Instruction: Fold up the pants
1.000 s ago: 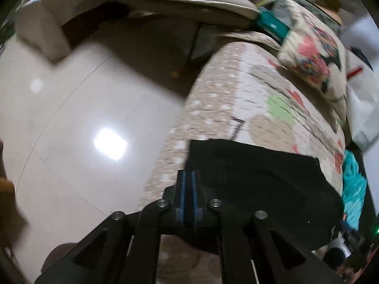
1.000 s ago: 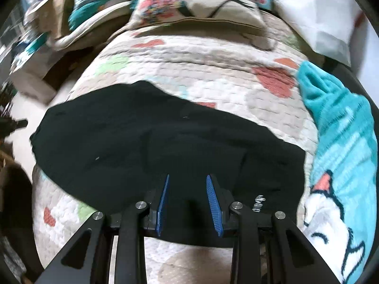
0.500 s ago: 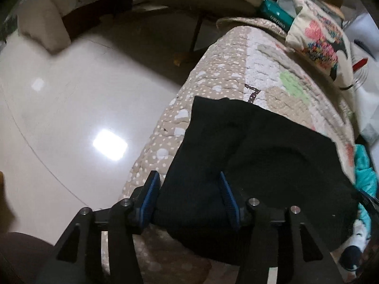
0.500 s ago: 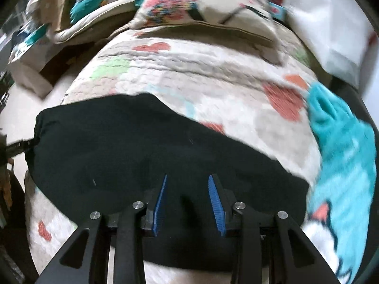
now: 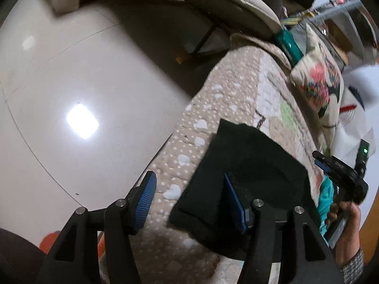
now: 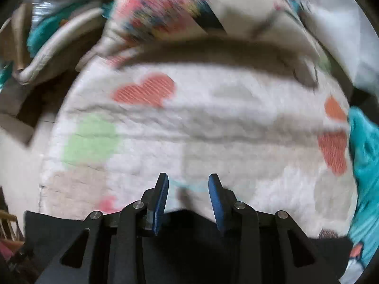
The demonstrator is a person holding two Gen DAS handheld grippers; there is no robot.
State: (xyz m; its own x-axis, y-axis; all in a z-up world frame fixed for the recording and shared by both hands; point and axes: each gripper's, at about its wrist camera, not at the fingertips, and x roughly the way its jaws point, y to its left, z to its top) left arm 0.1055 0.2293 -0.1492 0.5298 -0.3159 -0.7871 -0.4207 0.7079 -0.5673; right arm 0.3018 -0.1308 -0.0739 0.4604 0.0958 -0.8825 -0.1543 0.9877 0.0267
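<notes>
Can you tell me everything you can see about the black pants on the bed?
The black pants look soft and plain, like thick knit cloth. They lie folded into a flat, roughly rectangular stack on the spotted, heart-patterned quilt, near its edge above the shiny floor. The opening left gripper has one blue finger over them, pads not squeezing. No legs or waistband show.

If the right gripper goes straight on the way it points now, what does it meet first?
Probably the quilted cover: only its bare surface shows between and beyond the open right gripper. The black pants lie nearer the camera; depth is unclear.
</notes>
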